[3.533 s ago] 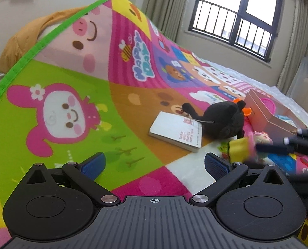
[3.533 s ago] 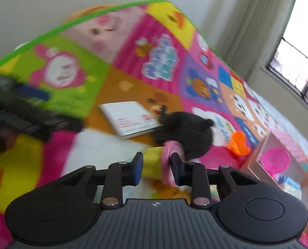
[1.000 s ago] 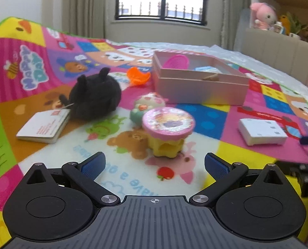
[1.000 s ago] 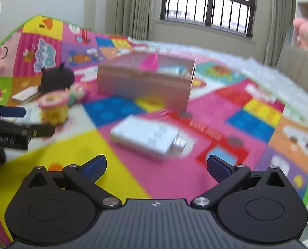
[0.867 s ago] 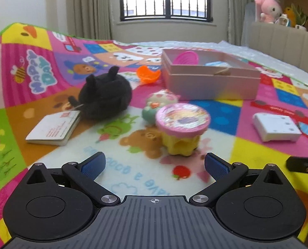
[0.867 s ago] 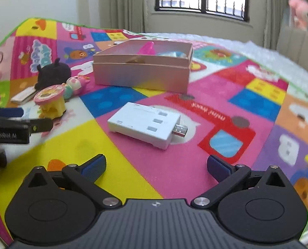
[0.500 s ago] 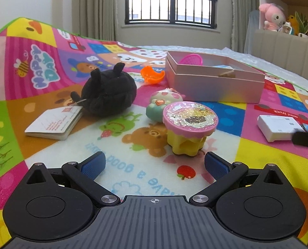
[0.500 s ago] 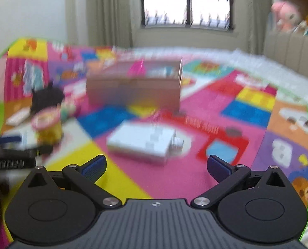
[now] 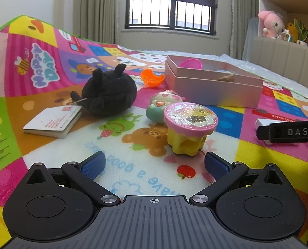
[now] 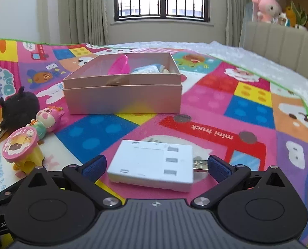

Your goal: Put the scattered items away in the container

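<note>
A pink open box (image 10: 123, 97) sits on the play mat and holds a pink toy (image 10: 118, 66) and other small items; it also shows in the left wrist view (image 9: 212, 87). My right gripper (image 10: 156, 166) is open, its fingers on either side of a white USB hub (image 10: 152, 166) lying on the mat. My left gripper (image 9: 155, 165) is open and empty, just short of a yellow toy with a pink glitter lid (image 9: 190, 130). A black plush (image 9: 108, 93), a small booklet (image 9: 52, 121), a pastel figurine (image 9: 160, 108) and an orange piece (image 9: 152, 78) lie beyond.
The colourful play mat (image 10: 247, 103) covers the surface, its green edge (image 10: 307, 108) at the right. A window, curtains and a shelf with plush toys (image 10: 266, 6) are behind. The right gripper's finger (image 9: 288, 131) shows at the left wrist view's right.
My right gripper moved forward and down so that the white USB hub now lies between its open fingers. My left gripper edged slightly closer to the yellow toy.
</note>
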Motion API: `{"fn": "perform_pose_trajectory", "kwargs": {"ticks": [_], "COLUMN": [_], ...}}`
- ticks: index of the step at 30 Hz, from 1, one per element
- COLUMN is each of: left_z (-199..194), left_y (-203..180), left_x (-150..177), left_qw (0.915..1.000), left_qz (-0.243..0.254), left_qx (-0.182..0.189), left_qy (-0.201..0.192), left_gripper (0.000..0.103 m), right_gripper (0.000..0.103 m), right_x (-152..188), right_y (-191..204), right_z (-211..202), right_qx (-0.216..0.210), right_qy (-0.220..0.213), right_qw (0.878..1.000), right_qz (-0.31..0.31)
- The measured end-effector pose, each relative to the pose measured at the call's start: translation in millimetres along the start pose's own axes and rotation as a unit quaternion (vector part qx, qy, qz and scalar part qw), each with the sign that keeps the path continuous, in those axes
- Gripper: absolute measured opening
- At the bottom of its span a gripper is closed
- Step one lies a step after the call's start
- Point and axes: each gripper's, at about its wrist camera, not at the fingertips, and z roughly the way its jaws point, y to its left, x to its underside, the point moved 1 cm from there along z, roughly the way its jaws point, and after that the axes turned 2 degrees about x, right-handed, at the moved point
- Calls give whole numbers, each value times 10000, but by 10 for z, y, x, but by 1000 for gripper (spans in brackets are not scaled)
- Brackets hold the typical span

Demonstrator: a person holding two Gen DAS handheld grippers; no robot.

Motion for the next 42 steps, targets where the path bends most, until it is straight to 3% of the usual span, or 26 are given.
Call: {"fn": "perform_pose_trajectory", "kwargs": {"ticks": [1,7,12,16,20,23,26,31,36,42], "left_z": [-4,-101,20,116,117,111,81,-36,-232,-119], "left_y": [7,-21,-249,-338,-360,-334,-307,-275,-334,-383], "left_x": [0,-110,-264,-314,-340,-338,-332,-305,-317,-693], "left_qw": [10000,9993,9969,9966,9964,9967,9965,9958,9912,9854], "left_qz": [-12,100,637,698,751,704,719,758,1012,1011], "left_qx": [22,273,423,415,384,363,379,468,814,1314], "left_qy": [-11,-242,-195,-114,-129,-167,-220,-221,-242,-387], "left_gripper": [103,103,103,101,80,80,61,61,61,61], "right_gripper": [94,94,94,94,94,94,94,94,94,94], "right_x": [4,104,212,265,293,316,331,336,297,100], "right_y": [-17,-148,-195,-184,-174,-147,-129,-120,-151,-187], "right_z": [-12,-221,-407,-503,-565,-584,-614,-665,-730,-830], "right_qx": [-25,-69,-66,-65,-148,-156,-208,-235,-354,-484], "right_qy": [-19,-178,-352,-497,-585,-608,-630,-707,-799,-1062], "right_qw": [10000,9994,9977,9960,9947,9938,9930,9910,9850,9754], "right_qz": [-27,-300,-577,-736,-832,-919,-977,-1108,-1487,-1869]}}
